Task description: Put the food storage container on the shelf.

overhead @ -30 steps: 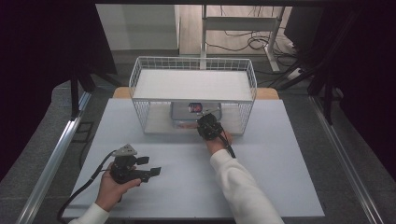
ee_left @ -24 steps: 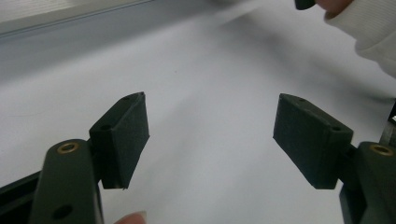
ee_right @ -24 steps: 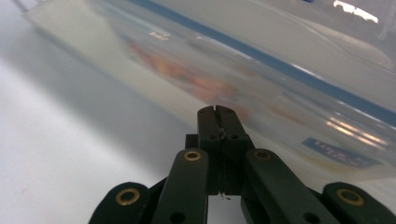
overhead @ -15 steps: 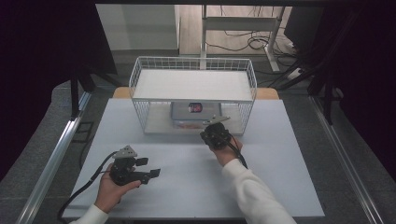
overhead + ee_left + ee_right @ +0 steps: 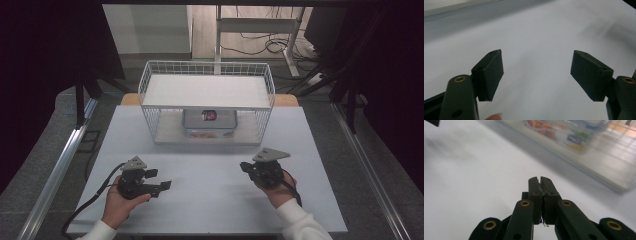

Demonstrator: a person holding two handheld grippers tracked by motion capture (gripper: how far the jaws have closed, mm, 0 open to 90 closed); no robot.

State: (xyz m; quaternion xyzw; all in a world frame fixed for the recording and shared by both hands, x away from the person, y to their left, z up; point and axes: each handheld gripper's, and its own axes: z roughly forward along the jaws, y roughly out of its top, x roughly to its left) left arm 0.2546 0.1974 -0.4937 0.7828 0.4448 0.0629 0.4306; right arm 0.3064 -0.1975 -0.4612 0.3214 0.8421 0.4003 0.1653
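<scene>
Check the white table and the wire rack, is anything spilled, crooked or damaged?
Nothing stands out. The white wire rack sits square on the white table, and the clear plastic box lies flat on its lower shelf.

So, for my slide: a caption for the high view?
Both grippers, left open, right shut, rest before a wire basket.

We see a white table carrying a white wire basket with a pale white shelf on top. Inside it sits a clear box bearing a red and dark label; in the right gripper view its contents show orange, red, blue and green. Both the left gripper and the right gripper are black, each topped with a grey plate, with brass-coloured rivets on the jaw arms. The person's sleeves are white, and the surroundings are black and grey.
</scene>
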